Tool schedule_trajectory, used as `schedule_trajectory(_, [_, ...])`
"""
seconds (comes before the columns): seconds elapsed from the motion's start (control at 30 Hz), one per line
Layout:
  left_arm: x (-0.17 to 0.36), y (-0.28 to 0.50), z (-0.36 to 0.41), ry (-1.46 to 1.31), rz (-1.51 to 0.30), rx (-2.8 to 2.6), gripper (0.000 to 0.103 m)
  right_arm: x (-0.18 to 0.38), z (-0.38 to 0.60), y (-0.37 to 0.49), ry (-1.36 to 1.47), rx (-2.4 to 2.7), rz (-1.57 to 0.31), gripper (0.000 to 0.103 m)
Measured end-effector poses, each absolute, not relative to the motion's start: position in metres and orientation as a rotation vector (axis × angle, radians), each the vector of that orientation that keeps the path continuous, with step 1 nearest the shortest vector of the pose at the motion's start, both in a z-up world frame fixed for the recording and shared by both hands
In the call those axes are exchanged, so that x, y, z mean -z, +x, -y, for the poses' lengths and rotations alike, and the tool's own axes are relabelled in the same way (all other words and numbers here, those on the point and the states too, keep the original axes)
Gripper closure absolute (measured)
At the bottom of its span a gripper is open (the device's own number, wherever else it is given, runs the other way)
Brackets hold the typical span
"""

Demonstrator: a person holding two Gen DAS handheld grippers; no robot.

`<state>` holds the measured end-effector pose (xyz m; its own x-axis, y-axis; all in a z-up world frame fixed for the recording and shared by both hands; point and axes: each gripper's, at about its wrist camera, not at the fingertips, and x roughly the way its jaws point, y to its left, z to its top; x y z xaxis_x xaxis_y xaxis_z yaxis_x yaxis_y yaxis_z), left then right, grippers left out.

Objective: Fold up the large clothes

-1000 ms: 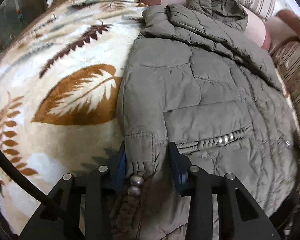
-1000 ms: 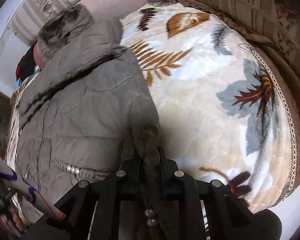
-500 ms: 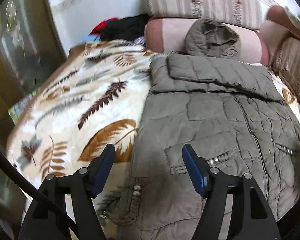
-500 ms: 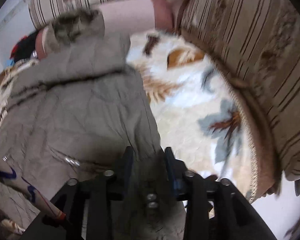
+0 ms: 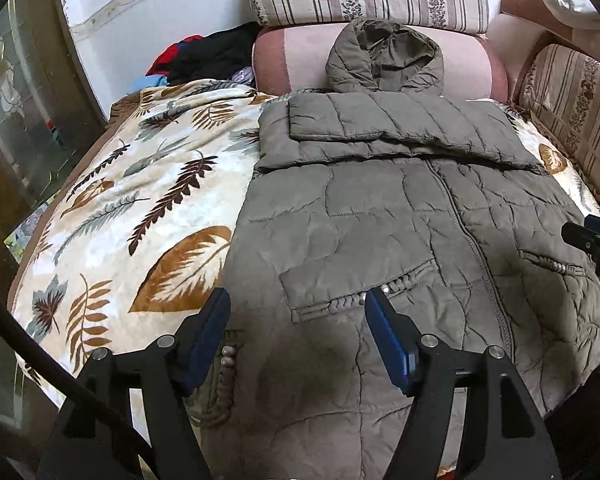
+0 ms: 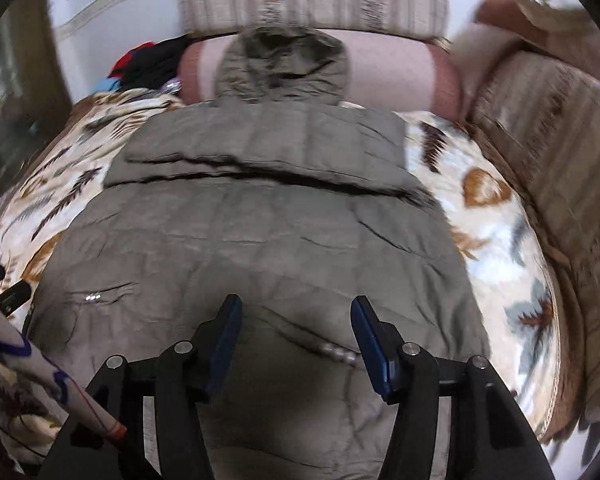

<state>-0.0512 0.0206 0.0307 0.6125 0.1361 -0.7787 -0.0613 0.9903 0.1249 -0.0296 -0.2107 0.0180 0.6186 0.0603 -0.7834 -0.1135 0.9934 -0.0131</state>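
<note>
Evidently both claws stood empty over the near hem of the olive puffer jacket (image 5: pixel 380 216): the left claw (image 5: pixel 296 332) had its blue pads spread wide above the left pocket, and the right claw (image 6: pixel 296 336) gaped likewise above the right pocket. The jacket lay front-up along the right side of the bed, on the leaf-print blanket (image 5: pixel 140 208), with its sleeves folded across the chest and its hood (image 5: pixel 384 56) resting against the pink bolster (image 5: pixel 468 68) at the head edge. To fold it well, each claw would probably need to bite the hem near its own corner, lift evenly, and carry it toward the hood without dragging the padding askew.
</note>
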Motion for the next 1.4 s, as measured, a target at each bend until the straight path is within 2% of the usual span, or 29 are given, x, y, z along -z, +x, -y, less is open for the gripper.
schedule_trajectory(0.13, [-0.028,-0.049,-0.026,0.064,-0.921,-0.123,0.034,-0.018,0.197,-0.032,-0.118,-0.111,-0.884,0.039])
schedule_trajectory(0.63, [-0.027,-0.049,-0.028,0.042,-0.922,-0.110,0.034,-0.002,0.196,-0.030,-0.085,-0.084,-0.947,0.038])
schedule_trajectory(1.4, [0.004,-0.029,-0.056,-0.033,-1.000,-0.104,0.034,0.006,0.158,-0.007,-0.144,-0.100,-1.022,0.035])
